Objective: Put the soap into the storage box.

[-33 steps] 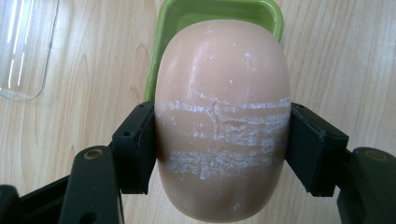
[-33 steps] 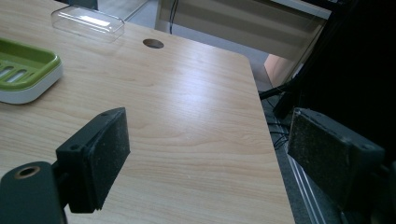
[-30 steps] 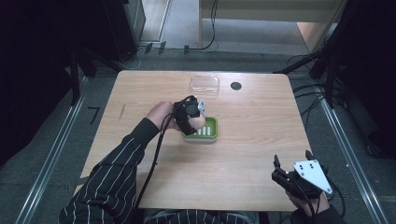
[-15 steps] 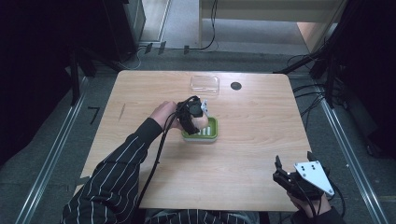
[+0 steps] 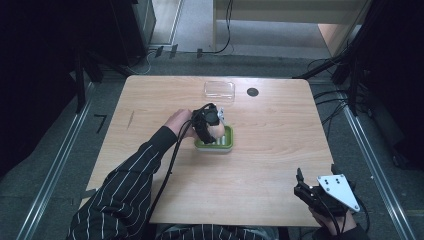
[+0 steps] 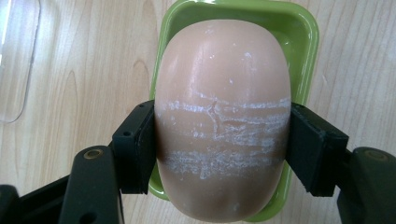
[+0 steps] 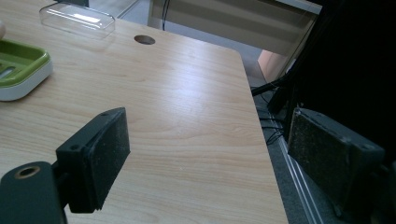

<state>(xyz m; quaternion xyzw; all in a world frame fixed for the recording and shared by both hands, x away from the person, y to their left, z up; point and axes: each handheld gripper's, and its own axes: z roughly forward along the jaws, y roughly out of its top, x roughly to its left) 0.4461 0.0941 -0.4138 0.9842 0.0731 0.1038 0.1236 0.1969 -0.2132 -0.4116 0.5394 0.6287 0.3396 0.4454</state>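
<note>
The left gripper [image 6: 219, 154] is clamped on a pale, peach-coloured bar of soap [image 6: 223, 121], one black pad pressed to each long side, with white scuff marks streaked across the bar's middle. The soap sits directly over the green soap dish [image 6: 306, 42], whose rim shows around its far end; whether the bar rests in the dish or hangs just above it I cannot tell. From above, the dish [image 5: 227, 144] lies near the middle of the wooden tabletop [image 5: 270, 165], the person's striped sleeve [image 5: 130, 185] reaching in toward it. A clear plastic lid [image 5: 219, 89] lies near the far edge, just beside a round dark hole [image 5: 252, 92]. The right gripper [image 5: 306, 189] waits at the near right corner, well apart from the dish, its jaws spread with nothing between them.
</note>
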